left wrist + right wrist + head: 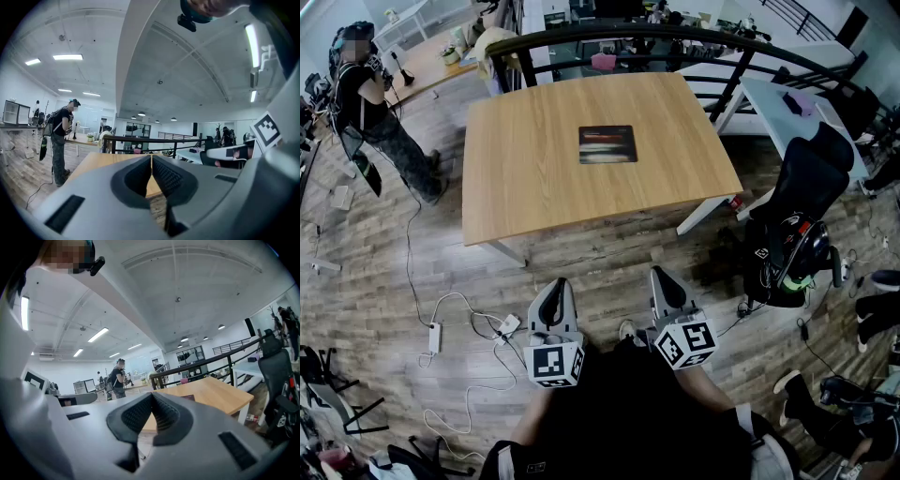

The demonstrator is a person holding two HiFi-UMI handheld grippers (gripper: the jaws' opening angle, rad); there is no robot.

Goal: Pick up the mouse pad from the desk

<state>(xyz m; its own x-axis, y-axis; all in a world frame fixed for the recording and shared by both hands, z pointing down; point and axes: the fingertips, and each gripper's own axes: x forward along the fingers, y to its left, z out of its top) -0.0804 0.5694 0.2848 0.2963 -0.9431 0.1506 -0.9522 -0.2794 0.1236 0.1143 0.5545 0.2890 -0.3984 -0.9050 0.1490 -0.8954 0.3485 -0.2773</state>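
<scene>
A dark rectangular mouse pad (607, 144) with a reddish streaked print lies flat near the middle of the light wooden desk (516, 169). Both grippers hang well short of the desk, over the floor in front of it. My left gripper (555, 289) is shut with nothing in it, its tips meeting (151, 157). My right gripper (664, 277) is likewise shut and empty, tips together (152, 394). In the right gripper view a sliver of the mouse pad (188, 397) shows on the desk (220, 397) just past the jaws. The left gripper view shows only the desk top (101, 161).
A person (375, 112) stands left of the desk. A black office chair (802, 211) sits at the right, beside a white table (783, 117). A dark railing (675, 42) runs behind the desk. White cables and a power strip (436, 336) lie on the wood floor at lower left.
</scene>
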